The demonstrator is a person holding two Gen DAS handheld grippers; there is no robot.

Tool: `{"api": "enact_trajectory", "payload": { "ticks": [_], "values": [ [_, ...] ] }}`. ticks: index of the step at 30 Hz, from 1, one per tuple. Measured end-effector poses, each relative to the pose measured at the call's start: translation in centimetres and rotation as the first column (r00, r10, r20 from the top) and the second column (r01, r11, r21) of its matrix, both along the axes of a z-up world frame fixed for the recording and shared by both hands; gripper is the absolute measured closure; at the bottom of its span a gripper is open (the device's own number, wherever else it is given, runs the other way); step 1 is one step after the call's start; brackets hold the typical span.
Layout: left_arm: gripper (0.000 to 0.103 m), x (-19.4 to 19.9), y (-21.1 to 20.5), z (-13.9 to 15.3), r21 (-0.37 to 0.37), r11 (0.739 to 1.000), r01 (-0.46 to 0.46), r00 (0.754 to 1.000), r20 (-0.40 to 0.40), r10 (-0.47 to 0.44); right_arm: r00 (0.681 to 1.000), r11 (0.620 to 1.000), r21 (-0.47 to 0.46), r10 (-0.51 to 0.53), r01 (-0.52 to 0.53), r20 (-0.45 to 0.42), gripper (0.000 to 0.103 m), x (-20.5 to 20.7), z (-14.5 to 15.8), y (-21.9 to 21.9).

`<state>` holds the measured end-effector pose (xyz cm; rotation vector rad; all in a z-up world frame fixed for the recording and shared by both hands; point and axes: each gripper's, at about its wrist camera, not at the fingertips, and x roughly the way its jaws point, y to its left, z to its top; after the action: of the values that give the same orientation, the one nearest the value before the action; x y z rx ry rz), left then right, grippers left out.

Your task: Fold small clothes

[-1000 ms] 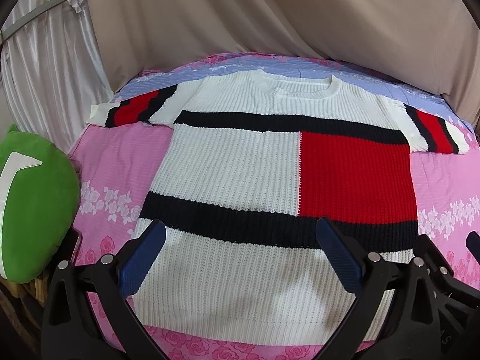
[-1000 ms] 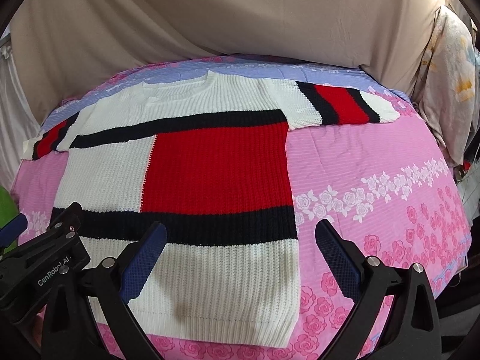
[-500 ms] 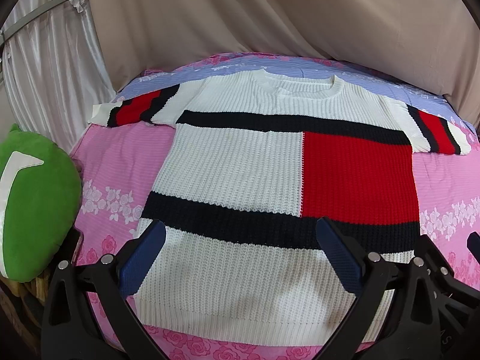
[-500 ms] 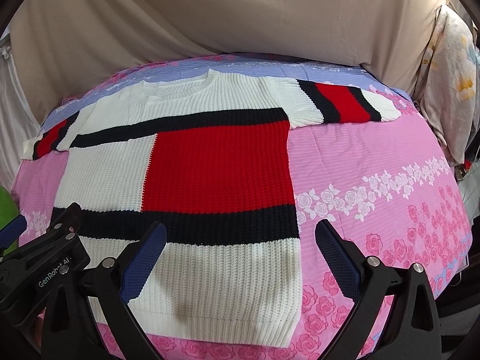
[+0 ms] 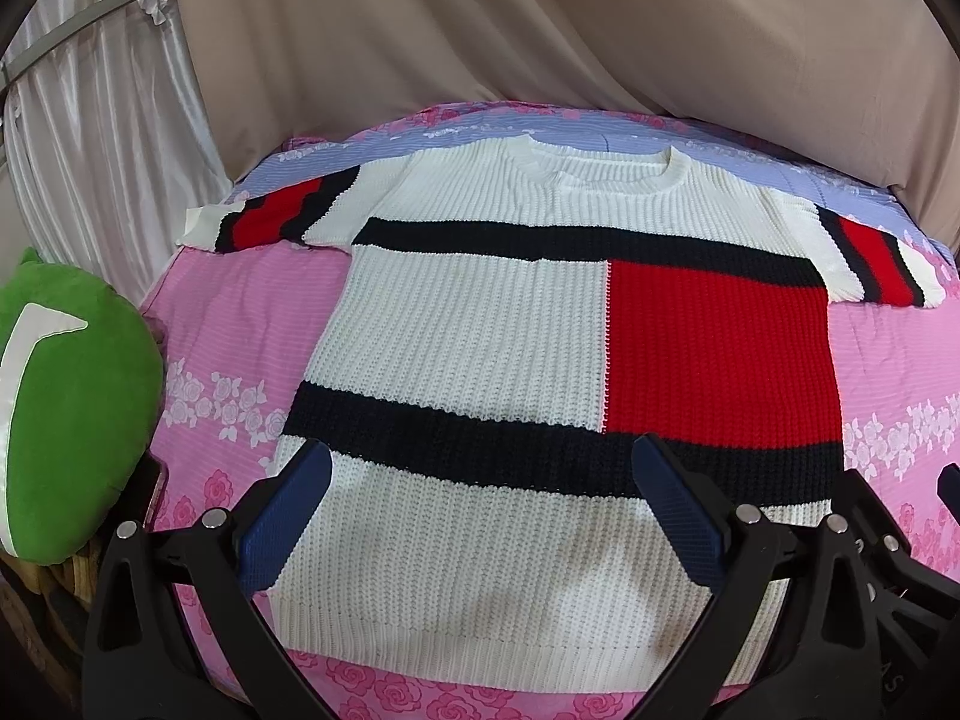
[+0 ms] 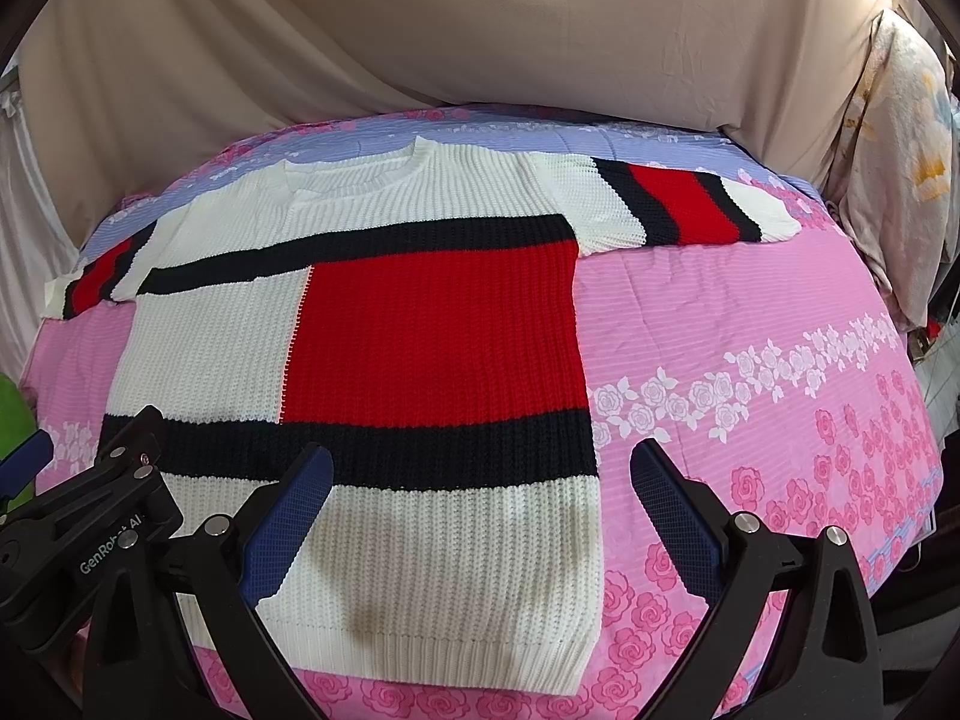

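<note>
Almost nothing changes in the last second. In the left wrist view the sweater (image 5: 564,396) slides only a little lower and to the right in the frame, so your left gripper (image 5: 480,510) drifts slightly; in the right wrist view the picture is nearly the same as before. For the task this means that the folding is not yet begun.

The sweater lies flat and face up on the pink flowered bedsheet (image 5: 240,324), collar at the top of the frame, both short sleeves spread to the sides, hem at the bottom between your tongs. No part of it is folded over.

Both tongs are wide apart and hold nothing. The left gripper hangs over the white lower band, and the right gripper (image 6: 480,510) stands above the lower right corner of the sweater (image 6: 384,396), with one finger over the knit and the other over the bare sheet. A green cushion (image 5: 66,414) sits at the left edge of the left wrist view, apart from the garment.

I judge that you are still choosing the first grasp, probably a sleeve or a side edge.
</note>
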<state>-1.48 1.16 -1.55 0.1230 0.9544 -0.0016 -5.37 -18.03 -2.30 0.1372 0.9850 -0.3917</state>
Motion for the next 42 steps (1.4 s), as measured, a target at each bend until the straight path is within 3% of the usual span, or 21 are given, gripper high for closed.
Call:
{"api": "enact_trajectory", "payload": {
  "ticks": [33,36,38,42],
  "values": [
    [0.005,0.6,0.2,-0.3,-0.006,1.000,0.002,1.000,-0.027,-0.002,1.000,1.000,0.010,0.000,0.000,-0.012,0.005,0.7,-0.6,-0.2],
    [0.005,1.6,1.1,-0.6,-0.062,0.998,0.009,0.997,-0.074,-0.014,1.000,0.999,0.043,0.005,-0.004,-0.020,0.005,1.3,-1.2,-0.5],
    [0.005,2.3,1.7,-0.4,-0.083,0.996,0.018,0.998,-0.064,-0.023,1.000,0.995,0.097,0.010,-0.008,-0.011,0.005,1.8,-1.6,-1.6],
    [0.005,3.5,1.4,-0.8,-0.101,0.994,0.050,0.998,-0.043,-0.055,0.993,0.978,0.179,-0.114,0.110,0.013,0.005,2.8,-2.3,-7.6]
  ]
}}
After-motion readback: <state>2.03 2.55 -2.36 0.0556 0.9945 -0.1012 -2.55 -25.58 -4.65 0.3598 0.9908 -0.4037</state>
